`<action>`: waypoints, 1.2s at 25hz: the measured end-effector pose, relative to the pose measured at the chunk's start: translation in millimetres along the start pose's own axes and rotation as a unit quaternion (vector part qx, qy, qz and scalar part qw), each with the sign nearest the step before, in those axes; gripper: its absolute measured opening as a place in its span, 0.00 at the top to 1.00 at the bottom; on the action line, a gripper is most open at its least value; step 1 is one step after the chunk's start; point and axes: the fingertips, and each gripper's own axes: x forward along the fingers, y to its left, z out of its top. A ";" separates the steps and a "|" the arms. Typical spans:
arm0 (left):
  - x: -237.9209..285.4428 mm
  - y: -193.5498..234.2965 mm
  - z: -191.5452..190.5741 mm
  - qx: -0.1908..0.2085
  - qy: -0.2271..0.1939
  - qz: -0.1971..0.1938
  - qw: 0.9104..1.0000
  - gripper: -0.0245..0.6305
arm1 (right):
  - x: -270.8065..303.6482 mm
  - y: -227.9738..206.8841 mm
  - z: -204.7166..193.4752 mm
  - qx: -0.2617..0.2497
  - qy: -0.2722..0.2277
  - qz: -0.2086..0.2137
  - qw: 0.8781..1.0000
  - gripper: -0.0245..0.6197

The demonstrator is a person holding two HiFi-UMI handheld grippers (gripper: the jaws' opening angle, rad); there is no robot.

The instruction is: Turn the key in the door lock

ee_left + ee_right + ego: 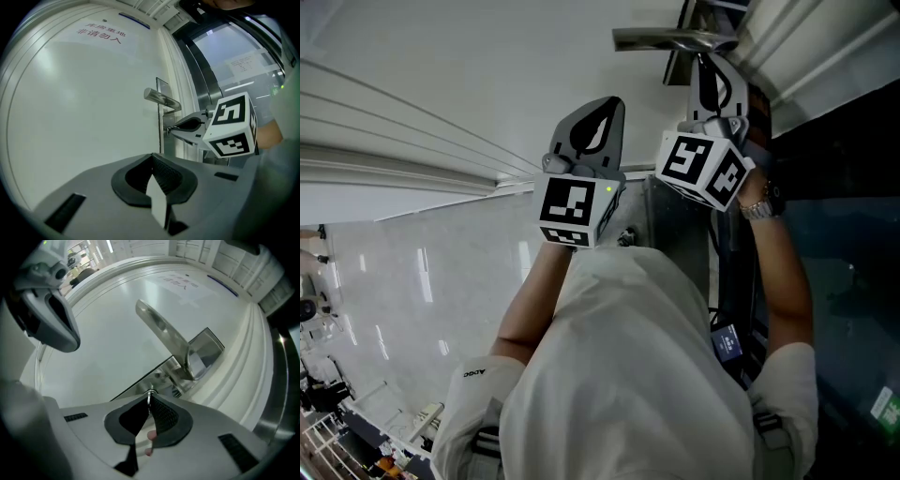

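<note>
A metal key (149, 396) sticks out of the lock in the steel plate (157, 377), just under the lever door handle (164, 331). My right gripper (149, 401) is shut on the key's head, rolled to a slant. In the head view the right gripper (709, 66) reaches the door edge below the handle (673, 39). My left gripper (602, 108) hovers shut and empty beside it, short of the white door (441, 84). In the left gripper view the left gripper (152, 158) faces the door, with the right gripper (178, 127) at the lock under the handle (161, 99).
The door frame and a dark glass panel (834, 187) lie right of the lock. A sign with red characters (99, 33) is high on the door. The person's arms and pale shirt (628, 375) fill the lower head view. Shelving clutter (328, 394) sits far left.
</note>
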 end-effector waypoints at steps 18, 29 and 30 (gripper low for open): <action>-0.8 0.8 -0.1 0.003 0.006 0.005 1.000 0.95 | -5.3 -10.6 -3.5 0.450 -0.009 0.058 0.891 0.94; -2.6 2.6 -6.2 -0.002 0.011 0.007 1.000 0.95 | -6.4 -11.9 -18.9 0.660 -0.007 0.072 0.748 0.94; -2.8 2.2 -2.8 -0.003 0.011 0.007 1.000 0.95 | -6.5 -16.1 -18.4 0.682 -0.006 0.074 0.727 0.94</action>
